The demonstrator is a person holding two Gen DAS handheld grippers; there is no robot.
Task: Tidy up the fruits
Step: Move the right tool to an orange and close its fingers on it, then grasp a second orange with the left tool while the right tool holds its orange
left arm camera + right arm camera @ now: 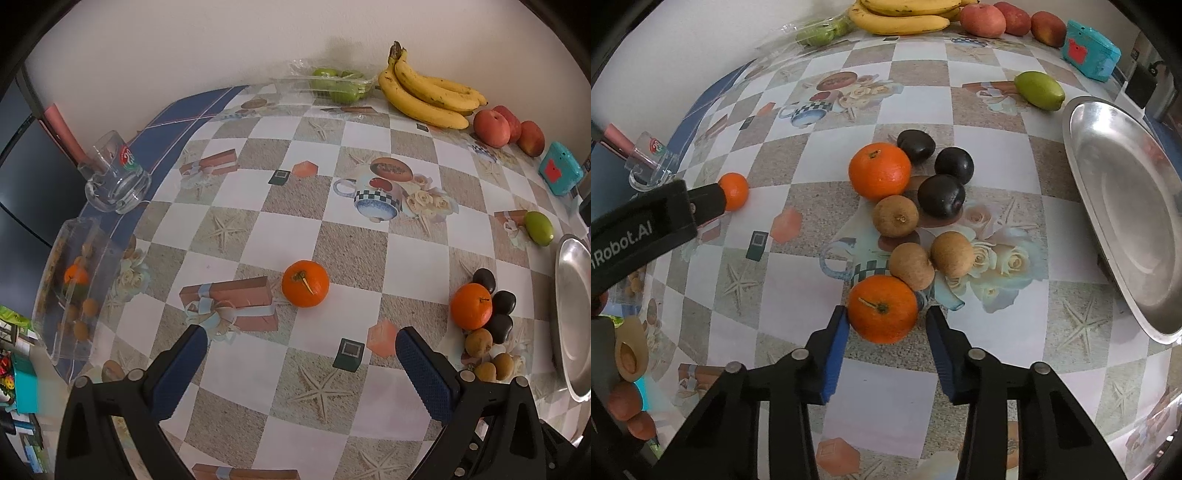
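Two grippers are in play over a table covered with a checkered printed tablecloth (402, 254). The right gripper (886, 317) points steeply down at the near edge of a fruit cluster, its blue-padded jaws narrowed around a tangerine (882, 308). The left pad sits against the fruit's skin; a thin gap seems to remain at the right pad, so a firm clasp cannot be confirmed. The tangerine rests on the cloth, touching a brown kiwi-like fruit (911, 266) behind it.

The cluster holds a second tangerine (880, 170), three dark plums (941, 195) and two more brown fruits (896, 216), all packed together. Taking the nearest, outermost fruit first avoids disturbing the rest.

A steel tray (1123, 206) lies bare to the right of the cluster, a likely destination. A green mango (1039, 89) lies apart, beyond it.

The left gripper (301, 345) hovers with jaws spread wide and nothing between them, aimed toward a lone tangerine (305, 283) just ahead of its tips, probably its next target.

Bananas (424, 92), peaches (493, 129) and packaged green fruit (340, 85) already line the wall in groups. A glass mug (114, 177) stands at the left edge.
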